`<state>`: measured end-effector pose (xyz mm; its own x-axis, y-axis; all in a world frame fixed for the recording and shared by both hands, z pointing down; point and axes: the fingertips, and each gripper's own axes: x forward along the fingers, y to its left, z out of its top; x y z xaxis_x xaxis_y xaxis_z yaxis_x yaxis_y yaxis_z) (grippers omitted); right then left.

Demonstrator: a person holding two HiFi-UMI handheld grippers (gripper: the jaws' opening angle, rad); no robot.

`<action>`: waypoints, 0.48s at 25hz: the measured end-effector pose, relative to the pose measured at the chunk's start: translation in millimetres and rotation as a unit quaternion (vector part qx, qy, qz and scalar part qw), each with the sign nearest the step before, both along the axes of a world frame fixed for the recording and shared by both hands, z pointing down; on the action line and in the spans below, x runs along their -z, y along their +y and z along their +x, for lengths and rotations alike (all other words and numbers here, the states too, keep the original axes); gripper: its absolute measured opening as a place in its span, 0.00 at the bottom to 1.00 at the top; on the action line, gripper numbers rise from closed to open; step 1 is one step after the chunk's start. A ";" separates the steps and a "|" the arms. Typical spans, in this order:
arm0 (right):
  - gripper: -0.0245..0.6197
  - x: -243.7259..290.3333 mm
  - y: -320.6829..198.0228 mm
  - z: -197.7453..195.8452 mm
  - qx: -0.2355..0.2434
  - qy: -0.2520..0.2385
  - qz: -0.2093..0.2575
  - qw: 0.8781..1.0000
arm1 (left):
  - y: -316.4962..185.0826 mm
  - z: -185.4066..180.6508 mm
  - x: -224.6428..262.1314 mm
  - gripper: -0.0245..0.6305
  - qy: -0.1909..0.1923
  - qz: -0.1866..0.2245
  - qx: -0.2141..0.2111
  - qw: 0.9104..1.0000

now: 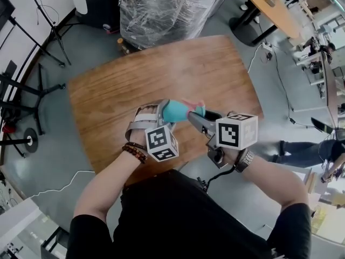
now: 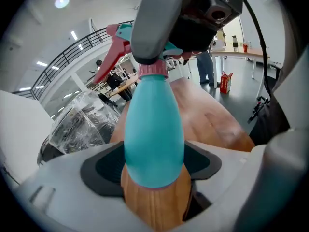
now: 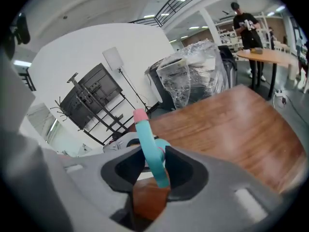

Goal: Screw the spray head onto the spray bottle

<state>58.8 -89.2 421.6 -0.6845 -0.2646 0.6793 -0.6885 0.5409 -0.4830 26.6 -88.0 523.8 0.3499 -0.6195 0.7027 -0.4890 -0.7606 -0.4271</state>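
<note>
The brown wooden desk (image 1: pixel 161 74) is bare on top. Beyond its far edge a big plastic-wrapped bundle (image 1: pixel 161 7) stands on the floor. The person leans over the near edge with both arms held close together.

The left claw (image 1: pixel 163 114) is clenched around the fat lower end of the teal bottle (image 1: pixel 175 111), with its dark pads pressing on either side. The bottle is held up in the air above the near part of the desk, not resting on the wood. It lies roughly level, and its neck points toward the right claw (image 1: pixel 198 117). That claw is clamped on the spray head (image 1: pixel 195 107), which sits at the bottle's neck.

A pink collar (image 2: pixel 153 70) meets the top of the teal body. I cannot tell how far it is screwed down. The pink trigger (image 2: pixel 107 62) sticks out to one side of the head.
</note>
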 end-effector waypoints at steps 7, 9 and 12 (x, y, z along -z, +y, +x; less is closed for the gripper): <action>0.31 12.2 1.0 0.0 0.066 0.027 0.053 0.996 | 2.6 2.5 -3.5 0.65 0.035 -0.027 -0.001 0.999; 0.32 16.5 2.4 0.8 0.085 0.034 0.067 0.993 | 3.3 2.7 -3.4 0.65 0.046 -0.031 -0.004 0.998; 0.34 24.9 5.6 4.7 0.113 0.045 0.088 0.989 | 5.1 5.5 -0.7 0.65 0.067 -0.039 -0.013 0.997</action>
